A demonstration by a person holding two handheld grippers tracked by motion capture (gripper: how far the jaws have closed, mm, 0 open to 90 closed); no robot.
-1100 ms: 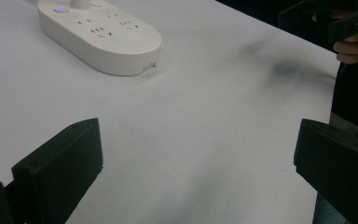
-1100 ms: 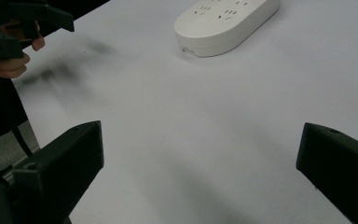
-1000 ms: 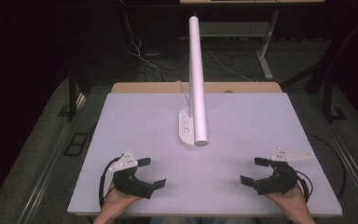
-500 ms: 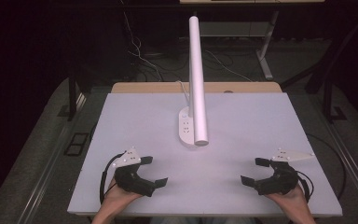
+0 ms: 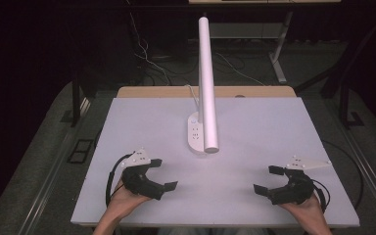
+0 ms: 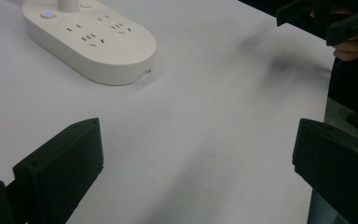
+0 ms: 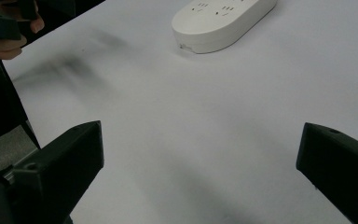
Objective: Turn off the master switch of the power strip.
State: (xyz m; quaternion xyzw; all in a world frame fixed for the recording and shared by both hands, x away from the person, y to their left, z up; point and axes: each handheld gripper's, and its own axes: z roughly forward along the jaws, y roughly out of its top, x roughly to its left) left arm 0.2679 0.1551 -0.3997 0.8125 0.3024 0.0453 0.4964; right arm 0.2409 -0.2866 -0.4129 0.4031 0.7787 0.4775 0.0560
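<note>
A white oval power strip [image 5: 196,134] [image 6: 91,42] [image 7: 223,18] lies at the middle of the white table [image 5: 254,127], with a white tube [image 5: 207,83] rising over it. My left gripper [image 5: 162,174] rests open near the front left edge, its jaws wide apart and pointing right, nothing between them. My right gripper [image 5: 268,179] rests open near the front right edge, jaws pointing left, holding nothing. In the left gripper view the other hand and gripper [image 6: 335,23] show at the top right.
A white cord [image 5: 192,93] runs from the strip to the table's back edge. A wooden board [image 5: 152,91] sticks out behind the table. Cables and a metal frame leg [image 5: 279,54] stand on the dark floor beyond.
Both hands have shifted only slightly; the grippers stay open in about the same spots.
</note>
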